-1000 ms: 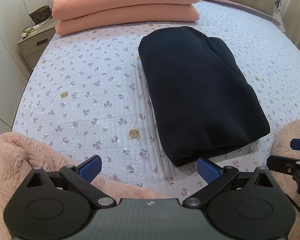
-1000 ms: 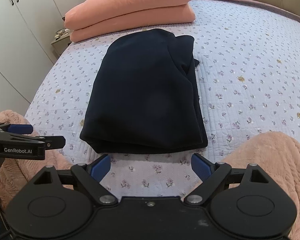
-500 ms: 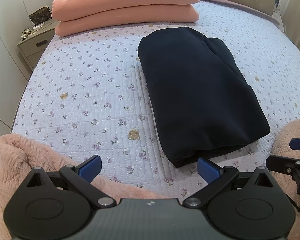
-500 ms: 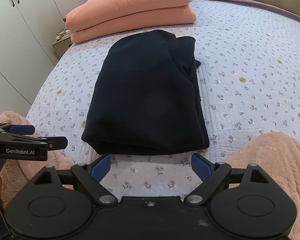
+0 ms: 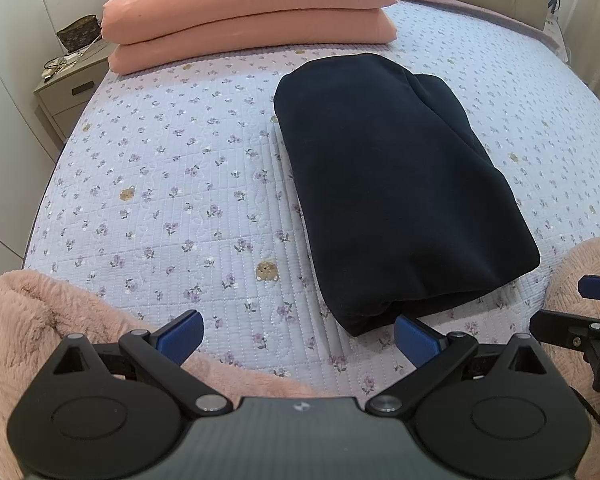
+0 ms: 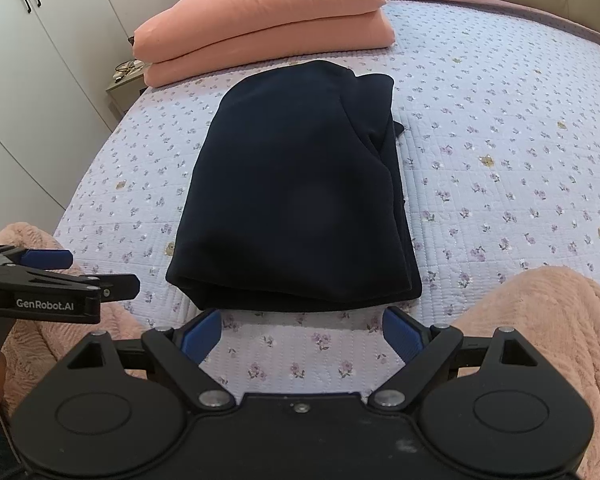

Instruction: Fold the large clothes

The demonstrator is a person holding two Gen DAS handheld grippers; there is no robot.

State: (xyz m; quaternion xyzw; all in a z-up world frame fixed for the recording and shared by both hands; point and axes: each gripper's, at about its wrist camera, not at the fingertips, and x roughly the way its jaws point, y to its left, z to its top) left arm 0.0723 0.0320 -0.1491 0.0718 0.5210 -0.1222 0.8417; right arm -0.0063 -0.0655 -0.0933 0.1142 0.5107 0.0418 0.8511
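Both grippers are held wide apart and empty near the foot of the bed. Left gripper (image 5: 298,330) is spread over the floral quilt (image 5: 172,184), its right blue fingertip (image 5: 414,338) seen just at the near left corner of the dark garment (image 5: 396,184); contact cannot be told. Right gripper (image 6: 302,330) is spread just short of the garment's near edge, with a strip of quilt seen between the fingertips and the cloth. The dark navy garment is seen folded into a long thick rectangle, lying flat on the quilt about mid-bed, its near end a rounded fold, layered edges shown along its right side. Two stacked pink pillows (image 5: 252,12) are placed at the head of the bed, well beyond the garment. Pink fuzzy sleeves (image 6: 548,320) are seen at both lower corners. A nightstand (image 5: 66,84) with small clutter is seen left of the bed, and white wardrobe doors (image 6: 28,80) beside it.
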